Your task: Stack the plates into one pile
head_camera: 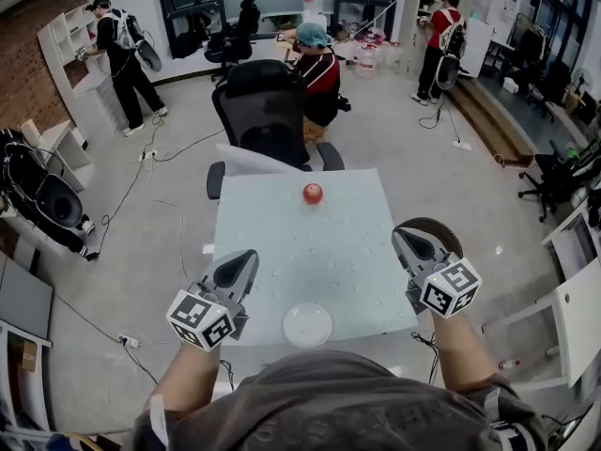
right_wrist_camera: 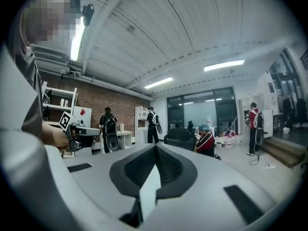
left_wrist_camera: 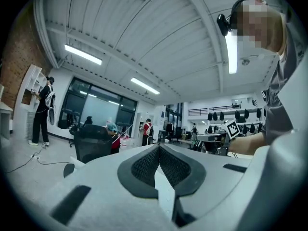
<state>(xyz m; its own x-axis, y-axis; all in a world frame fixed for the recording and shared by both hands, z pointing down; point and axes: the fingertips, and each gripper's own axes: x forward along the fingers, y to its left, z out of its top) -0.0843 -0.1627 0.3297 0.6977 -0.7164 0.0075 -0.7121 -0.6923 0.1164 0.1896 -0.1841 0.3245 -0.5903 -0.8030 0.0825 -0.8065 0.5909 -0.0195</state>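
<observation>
Fingers (left_wrist_camera: 144, 165) on your left gripper (head_camera: 244, 257) are clenched, their dark waffle-textured pads meeting at the tip with nothing between them. That gripper hangs above the near left corner of the pale, smooth square table (head_camera: 282, 242). Between your two grippers, the clear plate (head_camera: 307, 325) lies flat at the middle of the table's near edge, round and glassy, closer to you than either set of fingertips and touching neither. You cannot tell whether it is one plate or several. A glossy red round fruit (head_camera: 313, 194) sits by the far edge. Your right gripper (head_camera: 404, 238) is clenched too, empty, above the right edge.
</observation>
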